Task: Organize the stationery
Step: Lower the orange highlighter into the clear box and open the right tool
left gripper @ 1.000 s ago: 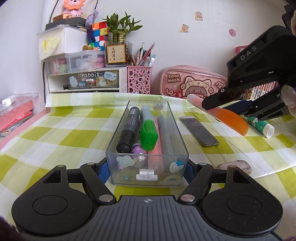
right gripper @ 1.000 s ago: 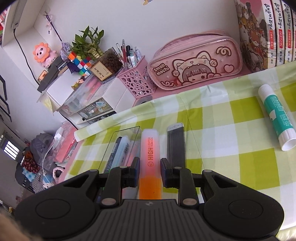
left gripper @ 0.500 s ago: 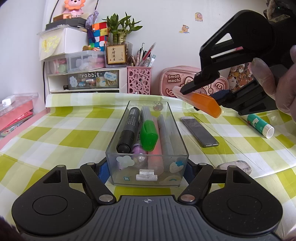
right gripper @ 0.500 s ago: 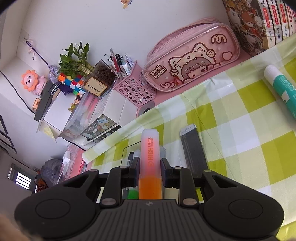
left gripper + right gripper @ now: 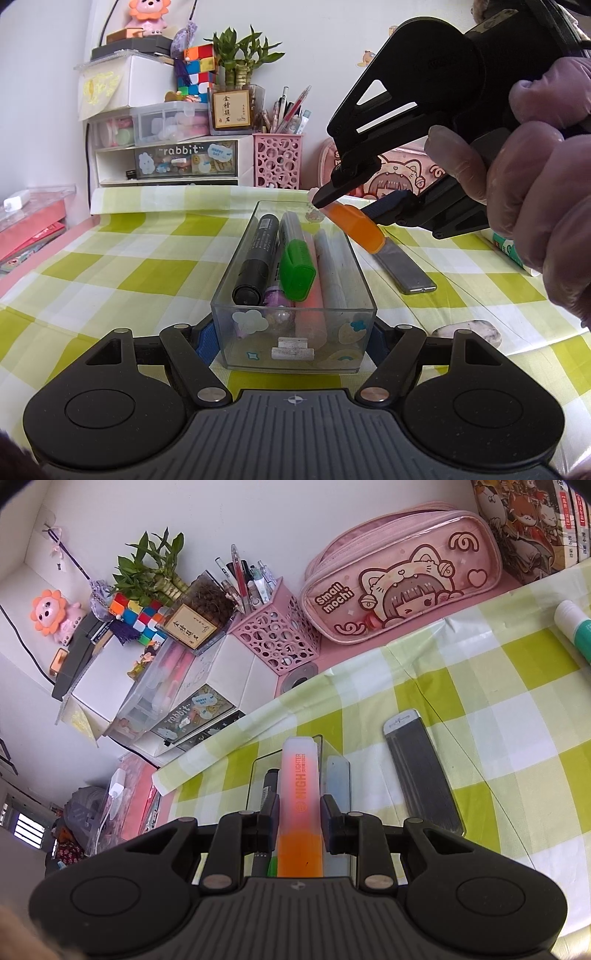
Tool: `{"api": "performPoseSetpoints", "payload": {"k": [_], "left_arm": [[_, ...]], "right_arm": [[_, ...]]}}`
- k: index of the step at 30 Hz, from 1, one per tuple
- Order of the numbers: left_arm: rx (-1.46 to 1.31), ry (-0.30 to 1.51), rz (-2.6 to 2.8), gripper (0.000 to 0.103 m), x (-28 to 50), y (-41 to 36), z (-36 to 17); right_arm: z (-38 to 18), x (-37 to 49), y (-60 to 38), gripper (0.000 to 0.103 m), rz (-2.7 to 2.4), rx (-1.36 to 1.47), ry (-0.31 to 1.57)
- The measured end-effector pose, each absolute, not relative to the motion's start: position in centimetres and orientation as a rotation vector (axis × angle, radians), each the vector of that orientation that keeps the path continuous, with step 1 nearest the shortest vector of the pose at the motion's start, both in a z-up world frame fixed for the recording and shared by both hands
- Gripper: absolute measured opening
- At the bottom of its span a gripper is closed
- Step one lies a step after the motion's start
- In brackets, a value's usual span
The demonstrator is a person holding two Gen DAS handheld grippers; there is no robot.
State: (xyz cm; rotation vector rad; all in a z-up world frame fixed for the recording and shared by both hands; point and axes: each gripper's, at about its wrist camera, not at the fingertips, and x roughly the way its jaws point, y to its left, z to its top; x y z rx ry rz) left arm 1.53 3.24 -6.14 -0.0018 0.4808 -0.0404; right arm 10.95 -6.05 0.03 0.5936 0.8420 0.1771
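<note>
A clear plastic box (image 5: 293,343) stands on the checked cloth with a black marker (image 5: 256,260), a green-capped pen (image 5: 295,267) and other pens in it. My left gripper (image 5: 291,338) is shut on the box's near end. My right gripper (image 5: 299,808) is shut on an orange highlighter (image 5: 300,805) and holds it tilted above the box's far right part; the highlighter (image 5: 352,225) also shows in the left wrist view. The box (image 5: 334,771) lies just below it in the right wrist view.
A dark flat case (image 5: 404,266) lies right of the box, a glue stick (image 5: 576,629) further right, and a grey-pink eraser (image 5: 467,330) near right. A pink pencil case (image 5: 400,579), a pink pen cup (image 5: 277,160) and drawer units (image 5: 166,158) stand along the back wall.
My right gripper has carried the orange highlighter up and leftward, from over the dark case to above the box's far right part. The left gripper and box have stayed still.
</note>
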Motion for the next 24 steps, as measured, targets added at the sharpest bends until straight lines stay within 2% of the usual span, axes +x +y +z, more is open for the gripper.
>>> {"api": "performPoseSetpoints", "payload": {"k": [17,24], "left_arm": [[-0.003,0.48,-0.044,0.073,1.5,3.1,-6.1],[-0.004,0.476,-0.045,0.073,1.5,3.0,-6.1]], "right_arm": [[0.1,11.2,-5.9,0.052,0.199,0.554,0.851],[1.3,9.6,-8.1,0.066,0.2,0.49,0.803]]}}
